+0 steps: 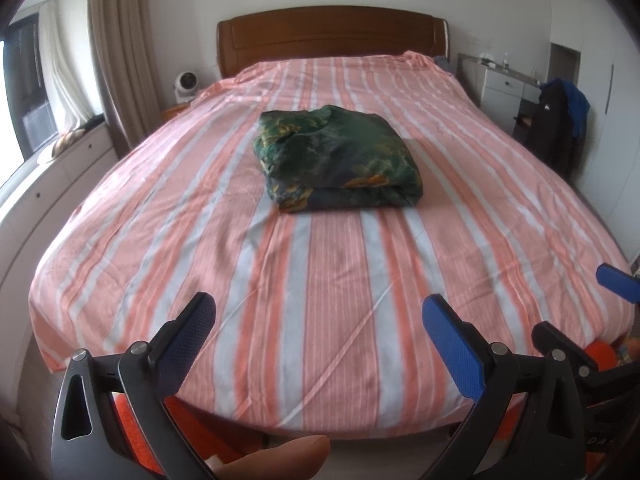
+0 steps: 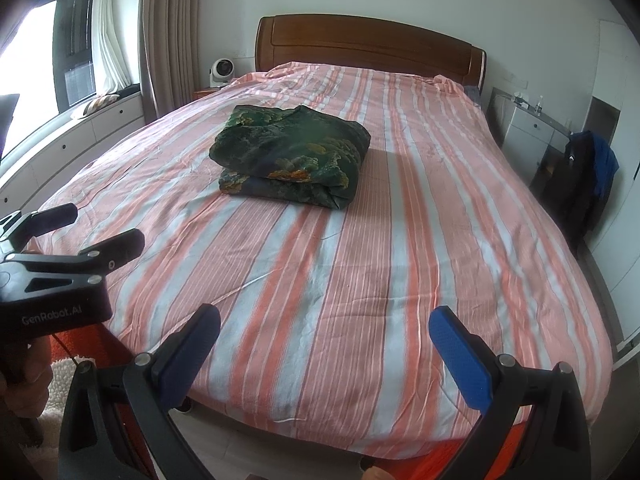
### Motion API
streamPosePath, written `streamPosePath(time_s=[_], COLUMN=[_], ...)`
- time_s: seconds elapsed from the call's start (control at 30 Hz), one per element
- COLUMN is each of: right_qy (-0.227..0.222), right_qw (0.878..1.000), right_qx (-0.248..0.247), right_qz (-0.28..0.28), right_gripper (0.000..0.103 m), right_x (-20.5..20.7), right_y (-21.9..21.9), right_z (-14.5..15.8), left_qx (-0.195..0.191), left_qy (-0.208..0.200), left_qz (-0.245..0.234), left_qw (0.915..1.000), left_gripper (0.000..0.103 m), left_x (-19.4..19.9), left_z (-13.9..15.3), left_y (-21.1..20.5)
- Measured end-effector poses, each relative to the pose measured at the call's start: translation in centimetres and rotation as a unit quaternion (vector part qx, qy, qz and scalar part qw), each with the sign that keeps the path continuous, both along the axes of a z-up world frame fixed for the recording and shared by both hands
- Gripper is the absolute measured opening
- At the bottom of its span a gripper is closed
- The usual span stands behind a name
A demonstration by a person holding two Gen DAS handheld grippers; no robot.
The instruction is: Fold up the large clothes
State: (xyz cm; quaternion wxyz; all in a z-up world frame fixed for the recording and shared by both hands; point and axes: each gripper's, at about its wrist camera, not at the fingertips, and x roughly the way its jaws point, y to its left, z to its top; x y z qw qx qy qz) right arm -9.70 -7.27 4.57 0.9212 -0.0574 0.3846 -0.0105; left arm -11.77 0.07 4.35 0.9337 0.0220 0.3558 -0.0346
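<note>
1. Garment point(image 1: 338, 158): a dark green printed piece, already folded into a thick, roughly square bundle. It lies on the striped bed point(image 1: 320, 300), straight ahead of both sets of fingers and well beyond their tips.
2. Left gripper point(image 1: 318, 322): fingers spread wide, holding nothing, poised over the near edge of the bed. The bundle sits almost dead ahead, slightly to the right of centre.
3. Right gripper point(image 2: 324, 334): fingers likewise apart and empty. From here the bundle point(image 2: 290, 156) lies ahead and a little to the left.
4. Long axis: the bundle's nearest folded edge runs crosswise to both pairs of fingers; neither side is clearly the longer.
5. Reach, as a judgement: both grippers appear about equally far from the bundle, the left one marginally better aligned.
</note>
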Motion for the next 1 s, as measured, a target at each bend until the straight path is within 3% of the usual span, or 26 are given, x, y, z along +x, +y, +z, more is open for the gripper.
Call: streamPosePath(time_s=[0.17,0.37,1.0], right_qy=[0.000,-0.002,-0.016], right_qw=[1.000,1.000,1.000], right_qx=[0.009,0.016,0.007], right_qz=[-0.001,-0.001,-0.009], right_gripper=[0.103,0.103,0.103], right_x=[0.0,0.0,0.8], right_y=[-0.2,-0.2,-0.3], right_z=[0.0,0.2,2.1], left_qx=[0.006,0.051,0.040], left_qy=[0.000,-0.024,-0.021], left_qz=[-0.006,0.015,0.019], left_qw=[1.0000,0.9983,0.9988], left_gripper=[0.103,0.103,0.103], left_x=[-0.1,-0.2,-0.1], left_z=[0.2,0.5,1.3], left_y=[-0.5,-0.8,-0.1])
